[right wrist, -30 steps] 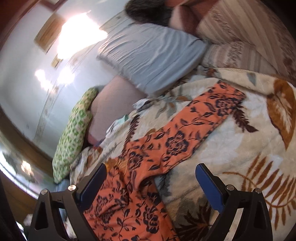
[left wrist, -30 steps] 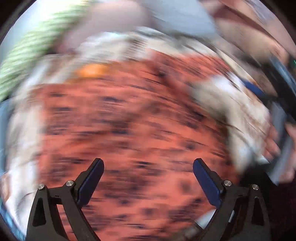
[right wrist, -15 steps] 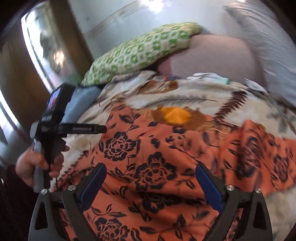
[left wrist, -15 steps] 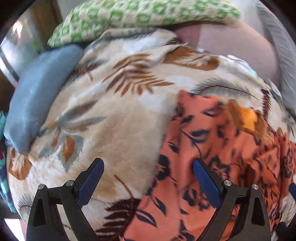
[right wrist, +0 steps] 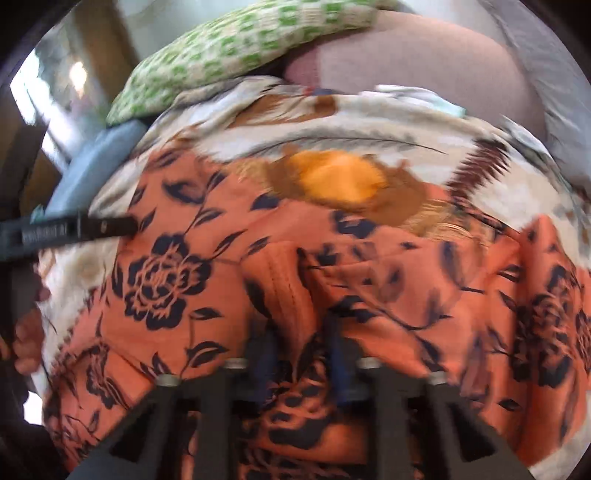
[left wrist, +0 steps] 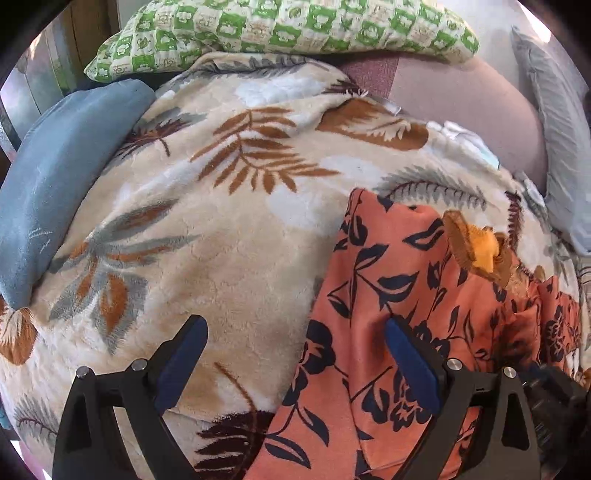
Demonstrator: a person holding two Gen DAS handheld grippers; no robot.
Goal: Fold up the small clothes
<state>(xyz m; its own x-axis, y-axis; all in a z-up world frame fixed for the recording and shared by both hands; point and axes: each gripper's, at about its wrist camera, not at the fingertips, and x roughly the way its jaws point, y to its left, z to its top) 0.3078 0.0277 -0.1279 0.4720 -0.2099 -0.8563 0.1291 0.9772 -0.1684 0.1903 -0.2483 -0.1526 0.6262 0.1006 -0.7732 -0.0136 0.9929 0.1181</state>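
Right tongs (right wrist: 301, 354) closing, pinching a raised fold of the orange floral garment (right wrist: 177, 280). Left tongs (left wrist: 295, 363) spread wide over garment's left edge, nothing gripped. Garment lies on leaf-print blanket (left wrist: 221, 229); green pillow (left wrist: 295, 33) behind.

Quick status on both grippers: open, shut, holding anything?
Left gripper: open, holding nothing, edge of the orange floral garment between its fingers.
Right gripper: jaws closing, a ridge of the garment pinched between them.

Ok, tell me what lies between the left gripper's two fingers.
In the left wrist view, the left gripper stands open over the blanket; between its fingers lie bare blanket and the left edge of the orange garment. Neither finger pinches cloth.
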